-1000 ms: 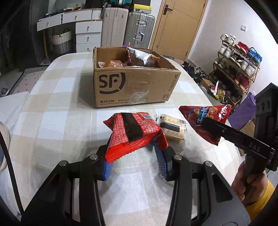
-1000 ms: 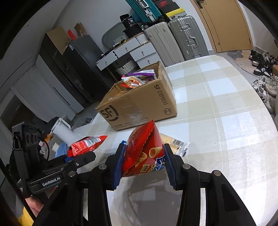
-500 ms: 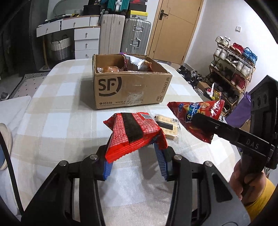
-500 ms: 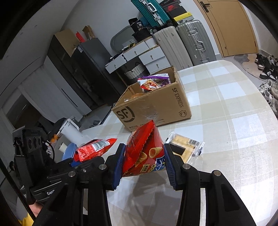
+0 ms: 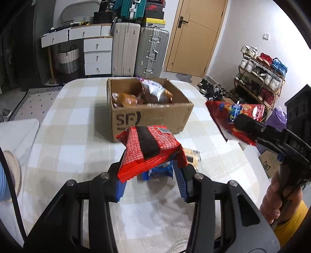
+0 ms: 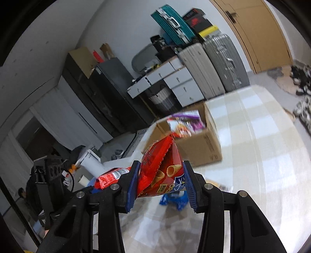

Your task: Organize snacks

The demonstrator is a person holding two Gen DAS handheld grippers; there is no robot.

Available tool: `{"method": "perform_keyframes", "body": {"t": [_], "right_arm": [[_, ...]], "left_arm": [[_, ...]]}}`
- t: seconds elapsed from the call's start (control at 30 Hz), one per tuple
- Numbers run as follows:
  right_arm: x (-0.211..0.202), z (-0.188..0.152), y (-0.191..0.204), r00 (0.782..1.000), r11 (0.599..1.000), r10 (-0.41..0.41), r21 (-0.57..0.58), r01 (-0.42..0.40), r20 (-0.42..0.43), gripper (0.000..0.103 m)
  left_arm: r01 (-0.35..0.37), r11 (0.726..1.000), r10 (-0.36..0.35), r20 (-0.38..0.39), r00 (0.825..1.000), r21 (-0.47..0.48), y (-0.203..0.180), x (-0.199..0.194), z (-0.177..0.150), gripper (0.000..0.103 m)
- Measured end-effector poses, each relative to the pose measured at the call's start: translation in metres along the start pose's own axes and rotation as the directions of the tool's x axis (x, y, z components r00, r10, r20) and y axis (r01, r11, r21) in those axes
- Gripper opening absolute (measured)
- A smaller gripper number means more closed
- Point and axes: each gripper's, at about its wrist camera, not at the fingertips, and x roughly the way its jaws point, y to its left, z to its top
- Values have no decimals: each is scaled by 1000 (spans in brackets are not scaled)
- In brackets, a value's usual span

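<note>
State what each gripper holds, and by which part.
Left gripper: red-and-black snack packet, by its near lower end. Right gripper: red cone-snack bag, across its lower half.

Ahead of the left gripper (image 5: pixel 149 186), bench (image 5: pixel 77 116) under beige-and-white check cloth. Beyond it: white drawer unit (image 5: pixel 97 56), woven basket (image 5: pixel 68 60), two upright suitcases (image 5: pixel 140 50), teal case (image 5: pixel 132 7) stacked above. Wooden door (image 5: pixel 196 37) in white wall, further right. Shoe rack (image 5: pixel 260 75) to the gripper's far right, loaded with shoes. Black cabinet (image 6: pixel 108 93) to the left of the drawers. Even, diffuse light.
</note>
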Motion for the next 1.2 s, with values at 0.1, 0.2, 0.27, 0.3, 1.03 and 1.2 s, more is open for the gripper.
{"method": "perform_keyframes", "body": {"t": [0.1,0.2,0.27,0.3,1.03,1.2], "right_arm": [[3,17,4,1000,1000,7,0,-7,6,43],[11,38,5,1000,1000,12,10,-12,11,43],[19,48,5,1000,1000,7,11,-7,9,43],[26,55,5,1000,1000,14,11,-14,1,43],[174,123,-48,990,997,-49,50,57,-135,44],[192,116,-55,981,995,-80,44,89,-177,44]], "left_arm": [[-8,1000,7,15,1000,18,-1,-6,19,40],[-7,1000,7,22,1000,27,3,-6,40,40],[-26,999,24,31,999,36,6,-4,55,40],[-30,999,29,30,999,40,7,-2,63,40],[-87,986,94,-39,995,143,27,138,169,40],[-98,984,111,-78,991,150,30,175,173,40]]}}
